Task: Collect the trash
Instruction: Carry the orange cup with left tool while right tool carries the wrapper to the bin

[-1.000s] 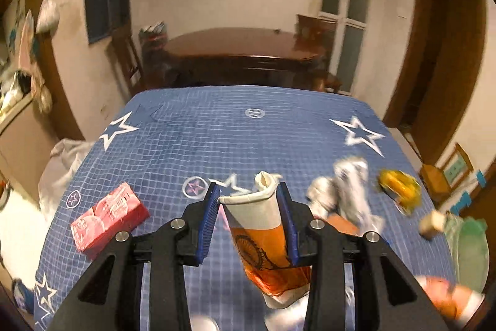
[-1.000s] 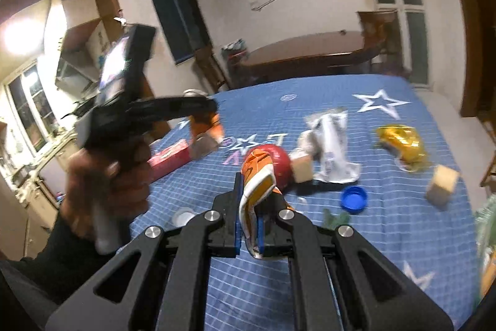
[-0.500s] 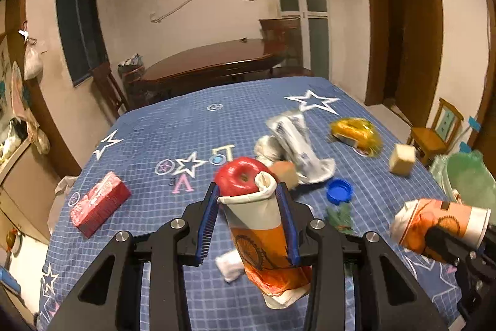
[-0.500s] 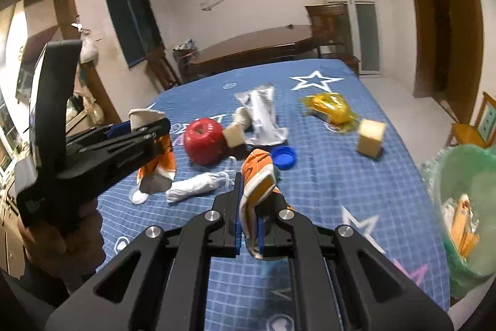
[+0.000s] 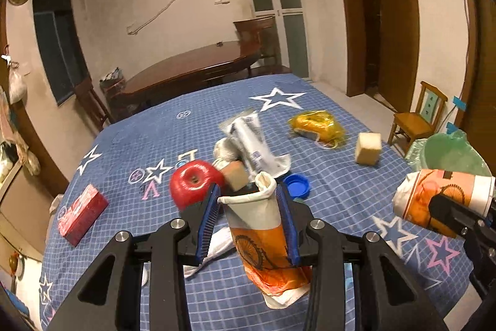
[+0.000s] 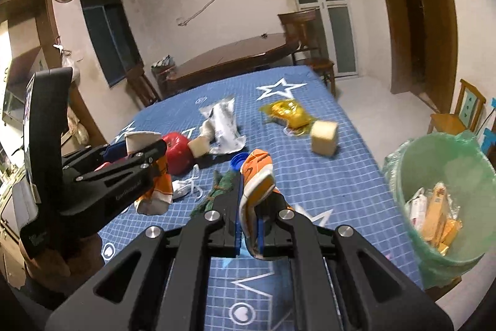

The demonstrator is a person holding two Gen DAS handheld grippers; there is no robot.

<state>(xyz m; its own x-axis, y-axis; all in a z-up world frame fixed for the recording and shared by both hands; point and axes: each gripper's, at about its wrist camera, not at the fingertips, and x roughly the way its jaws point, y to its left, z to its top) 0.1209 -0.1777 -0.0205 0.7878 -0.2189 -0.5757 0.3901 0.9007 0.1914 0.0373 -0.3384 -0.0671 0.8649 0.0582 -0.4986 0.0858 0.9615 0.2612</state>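
Closer now, green bin (image 6: 440, 194) sits right of right claw (image 6: 251, 207), apparently below.

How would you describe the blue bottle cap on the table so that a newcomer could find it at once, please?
Start at the table with the blue star-patterned cloth and find the red apple near its middle. Just right of it, below the crumpled silver wrapper, lies the blue bottle cap. It is the only small, round, solid blue thing among the litter.

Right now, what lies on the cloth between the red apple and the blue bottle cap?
In the left wrist view, a tan cube sits between the red apple and the blue bottle cap, beside the apple, with a silver wrapper behind it.
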